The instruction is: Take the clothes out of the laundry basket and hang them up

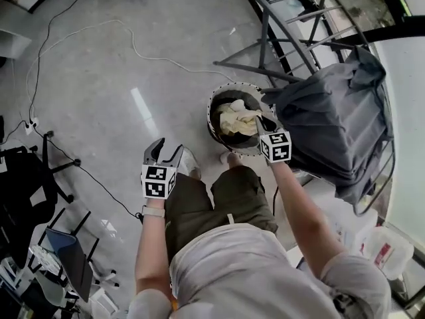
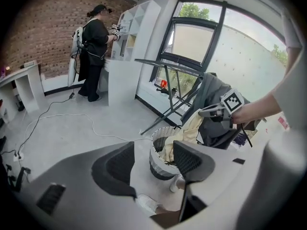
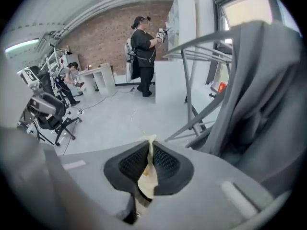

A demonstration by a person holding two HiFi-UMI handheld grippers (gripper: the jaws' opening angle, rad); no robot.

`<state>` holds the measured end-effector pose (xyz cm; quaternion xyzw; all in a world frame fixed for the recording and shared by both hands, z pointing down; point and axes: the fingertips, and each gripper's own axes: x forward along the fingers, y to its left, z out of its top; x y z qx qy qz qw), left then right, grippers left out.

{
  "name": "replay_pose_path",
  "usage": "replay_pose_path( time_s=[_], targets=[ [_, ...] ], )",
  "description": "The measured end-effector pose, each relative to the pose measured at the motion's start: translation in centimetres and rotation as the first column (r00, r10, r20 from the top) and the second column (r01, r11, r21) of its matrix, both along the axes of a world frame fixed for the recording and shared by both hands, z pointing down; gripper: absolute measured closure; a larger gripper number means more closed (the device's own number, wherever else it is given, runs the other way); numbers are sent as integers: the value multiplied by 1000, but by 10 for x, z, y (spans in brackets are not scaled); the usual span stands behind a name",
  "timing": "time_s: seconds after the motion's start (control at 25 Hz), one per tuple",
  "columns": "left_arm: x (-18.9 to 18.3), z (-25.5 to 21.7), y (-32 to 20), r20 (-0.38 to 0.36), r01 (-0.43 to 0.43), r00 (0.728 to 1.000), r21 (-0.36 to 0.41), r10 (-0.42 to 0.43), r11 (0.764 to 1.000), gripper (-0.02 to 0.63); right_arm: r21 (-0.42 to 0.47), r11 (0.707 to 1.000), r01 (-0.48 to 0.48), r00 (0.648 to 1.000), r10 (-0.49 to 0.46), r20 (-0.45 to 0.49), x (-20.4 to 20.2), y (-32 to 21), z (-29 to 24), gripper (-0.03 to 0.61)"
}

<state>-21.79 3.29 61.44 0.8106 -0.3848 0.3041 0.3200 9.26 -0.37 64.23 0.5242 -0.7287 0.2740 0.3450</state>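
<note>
My right gripper [image 3: 150, 163] pinches a pale yellow cloth garment [image 3: 147, 180] between closed fingers, just above the round woven laundry basket [image 1: 212, 115] — the lifting-out step, I judge. The left gripper [image 2: 153, 163] gapes, empty. Next: carry the garment right to the grey metal drying rack [image 1: 264, 38] — drape it over a bar.

The right tool [image 3: 150, 150] is seen with its dark ribbed jaws pressed together on a cream cloth [image 3: 146, 180] — a thin fold is pinched between the pads, with a tip poking out above them and the rest hanging below. To the right, a grey garment [image 3: 261, 99] is draped over a drying rack [image 3: 201, 43], whose grey bars slant down to the floor [image 3: 120, 121]. Further back, a person [image 3: 143, 47] in black is seen standing at white shelving [image 3: 184, 18] — a brick wall [image 3: 98, 42] behind. An office chair [image 3: 48, 113] is seen at the left.
</note>
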Motion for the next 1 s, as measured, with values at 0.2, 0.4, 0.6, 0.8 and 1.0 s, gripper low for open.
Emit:
replay_pose_path(
  time_s=[0.2, 0.4, 0.6, 0.8, 1.0],
  targets=[
    [9, -50, -20, -29, -76, 997, 86, 78, 993, 362, 138, 989, -56, 998, 54, 20, -2, -11, -90, 555],
    [27, -106, -40, -61, -132, 987, 195, 147, 972, 362, 304, 942, -146, 988, 121, 99, 2, -21, -184, 555],
    [49, -150, -46, -91, -190, 971, 277, 223, 942, 362, 459, 870, -181, 981, 129, 141, -3, -24, -277, 555],
    [72, -179, -45, -109, -241, 950, 334, 292, 911, 362, 627, 759, -175, 982, 87, 169, -8, -32, -372, 555],
    [101, -190, -46, -110, -300, 927, 357, 359, 885, 362, 744, 646, -171, 981, 46, 186, -6, -33, -449, 555]
  ],
)
